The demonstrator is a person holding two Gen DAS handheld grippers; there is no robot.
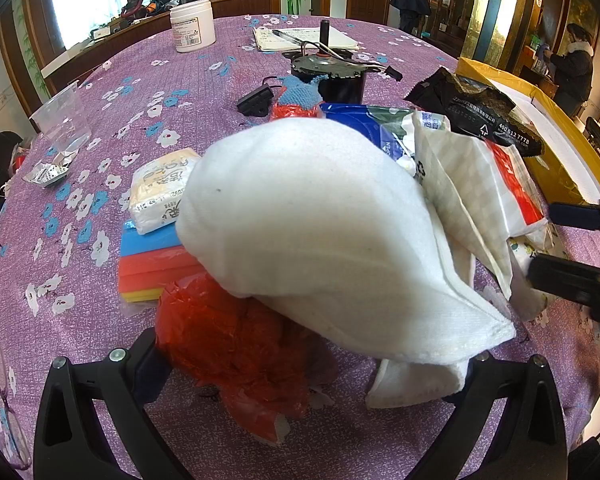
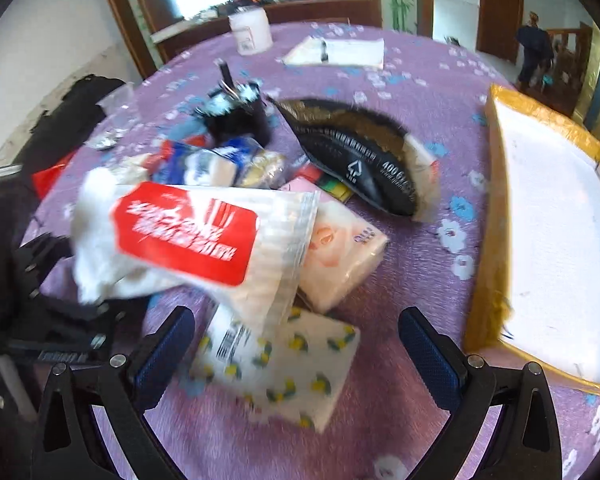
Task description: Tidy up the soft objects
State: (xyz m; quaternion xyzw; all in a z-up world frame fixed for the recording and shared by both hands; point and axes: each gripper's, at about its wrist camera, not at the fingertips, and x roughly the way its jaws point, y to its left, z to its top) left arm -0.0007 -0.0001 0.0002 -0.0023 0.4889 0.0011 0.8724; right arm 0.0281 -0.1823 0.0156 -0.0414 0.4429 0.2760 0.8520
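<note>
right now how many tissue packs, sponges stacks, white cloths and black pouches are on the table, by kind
Tissue packs: 3, a plain white one, a pink one, a lemon-print one
Sponge stacks: 1
White cloths: 1
Black pouches: 1
Total: 6
</note>
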